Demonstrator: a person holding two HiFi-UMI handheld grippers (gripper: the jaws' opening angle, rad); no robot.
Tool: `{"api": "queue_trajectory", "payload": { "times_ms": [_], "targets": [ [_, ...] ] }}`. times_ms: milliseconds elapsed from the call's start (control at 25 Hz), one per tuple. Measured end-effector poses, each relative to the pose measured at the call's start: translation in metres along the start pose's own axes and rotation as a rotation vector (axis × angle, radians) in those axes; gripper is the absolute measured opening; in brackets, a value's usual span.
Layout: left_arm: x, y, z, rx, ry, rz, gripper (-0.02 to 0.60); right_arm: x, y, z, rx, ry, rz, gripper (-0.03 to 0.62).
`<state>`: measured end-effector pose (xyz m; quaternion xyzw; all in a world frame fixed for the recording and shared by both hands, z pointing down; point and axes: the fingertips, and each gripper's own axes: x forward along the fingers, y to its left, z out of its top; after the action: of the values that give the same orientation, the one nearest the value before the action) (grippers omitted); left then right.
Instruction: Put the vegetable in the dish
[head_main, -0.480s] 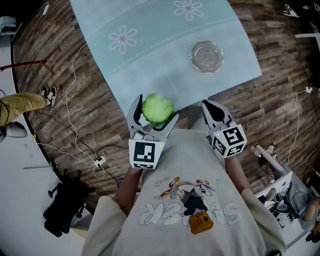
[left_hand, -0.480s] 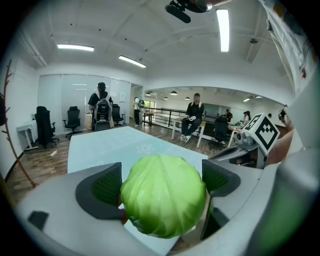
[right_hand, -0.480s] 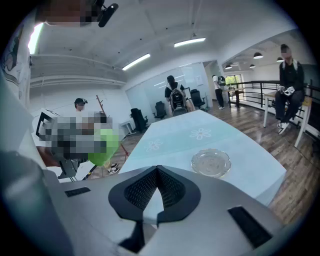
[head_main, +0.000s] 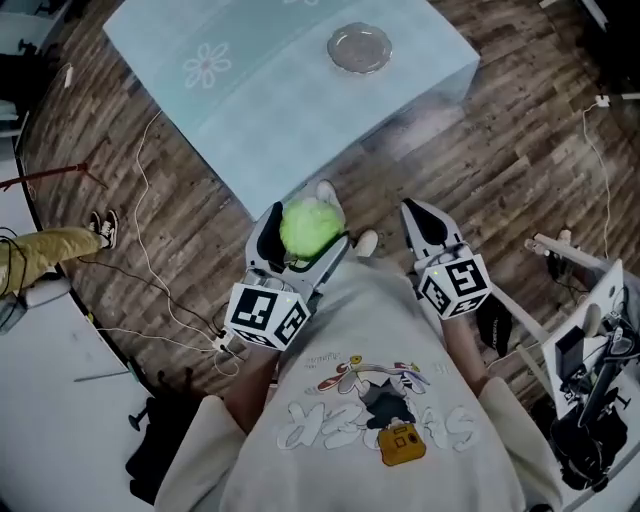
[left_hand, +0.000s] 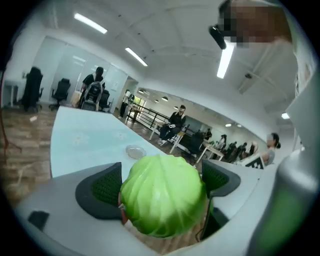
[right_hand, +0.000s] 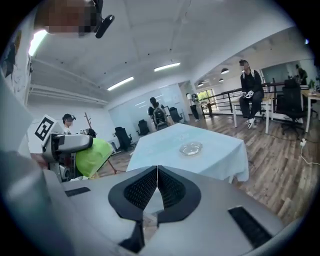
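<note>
Left gripper (head_main: 308, 228): jaws spread wide and clamped on a round green cabbage (head_main: 312, 226), which sits between the two dark pads (left_hand: 102, 190) and is carried in the air, clear of any surface. In the left gripper view the near pad lies against the cabbage's side; the far pad is partly covered by the cabbage, so contact there appears likely but cannot be confirmed from that angle. Right gripper (head_main: 412, 212): jaws pressed together tip to tip, with nothing between them, held beside the left gripper and apart from it. Both grippers are close in front of the person's chest, over the wooden floor (head_main: 520, 130), just short of the near edge of the table (head_main: 250, 110). The table is covered with a pale blue cloth printed with flowers. The dish (head_main: 359, 48), small, round and glassy, stands on the far part of the cloth, toward its right side in the head view, well apart from the cabbage; it holds nothing that can be seen. The right gripper view shows the dish ahead of the closed jaws and the cabbage off to the left. Cables (head_main: 150, 200) trail over the floor left of the table, and a pair of shoes (head_main: 103, 228) on another person's feet is at the left edge.
</note>
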<state>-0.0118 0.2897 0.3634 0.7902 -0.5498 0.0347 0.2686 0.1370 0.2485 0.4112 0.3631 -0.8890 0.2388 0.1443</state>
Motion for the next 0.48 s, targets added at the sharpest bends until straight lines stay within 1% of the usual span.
{"api": "queue_trajectory", "payload": {
  "times_ms": [40,80,240,320,400,480],
  "targets": [
    [-0.007,-0.011,-0.009,-0.046,-0.003,-0.022,0.511,-0.018,0.004,-0.010,0.004,-0.008,-0.014,0.020],
    [-0.014,-0.022,-0.018,-0.063,0.001,-0.036,0.511,-0.037,0.007,-0.021,0.014,-0.014,-0.030,0.020],
    [-0.028,-0.069,-0.049,-0.025,0.018,-0.066,0.511,-0.096,0.008,-0.058,0.078,-0.032,-0.076,0.020],
    [-0.029,-0.084,-0.059,-0.037,0.020,-0.079,0.509,-0.111,0.005,-0.062,0.085,-0.045,-0.084,0.020],
    [-0.029,-0.090,-0.064,-0.046,0.027,-0.081,0.511,-0.118,0.004,-0.059,0.084,-0.066,-0.089,0.020],
    [-0.030,-0.093,-0.064,-0.037,0.027,-0.076,0.511,-0.121,0.001,-0.057,0.089,-0.089,-0.092,0.020]
  ]
}}
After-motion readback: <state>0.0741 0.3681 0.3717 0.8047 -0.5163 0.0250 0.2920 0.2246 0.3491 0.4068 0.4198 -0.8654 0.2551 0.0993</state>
